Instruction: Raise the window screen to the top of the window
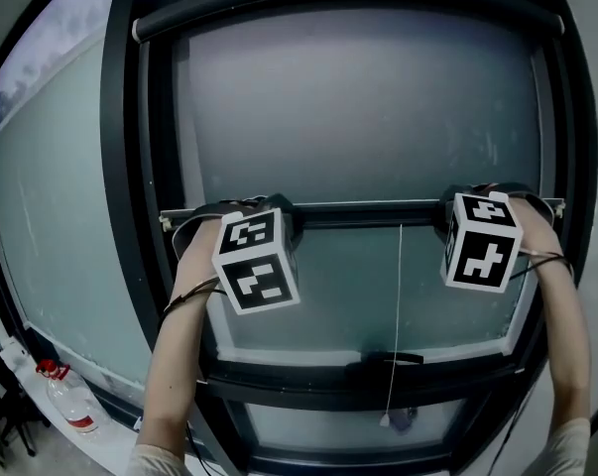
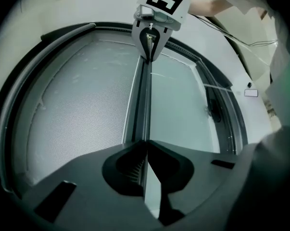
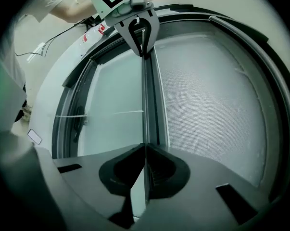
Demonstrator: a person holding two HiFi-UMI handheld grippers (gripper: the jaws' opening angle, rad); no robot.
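The window screen's grey mesh [image 1: 358, 107] hangs from a roller case [image 1: 348, 3] at the top of the window. Its dark bottom bar [image 1: 368, 209] lies level about halfway up the pane. My left gripper [image 1: 244, 212] is shut on the bar's left end, and my right gripper [image 1: 487, 200] is shut on its right end. In the left gripper view the jaws [image 2: 145, 144] meet on the bar's thin edge [image 2: 144, 95], mesh [image 2: 82, 109] to the left. The right gripper view shows the same grip [image 3: 145, 147] on the bar [image 3: 147, 95], with mesh [image 3: 207, 95] to the right.
A thin white pull cord [image 1: 398, 305] hangs from the bar down past a black window handle [image 1: 383, 365]. The dark window frame [image 1: 130, 167] borders both sides. A plastic bottle with a red cap [image 1: 65, 400] stands on the sill at lower left.
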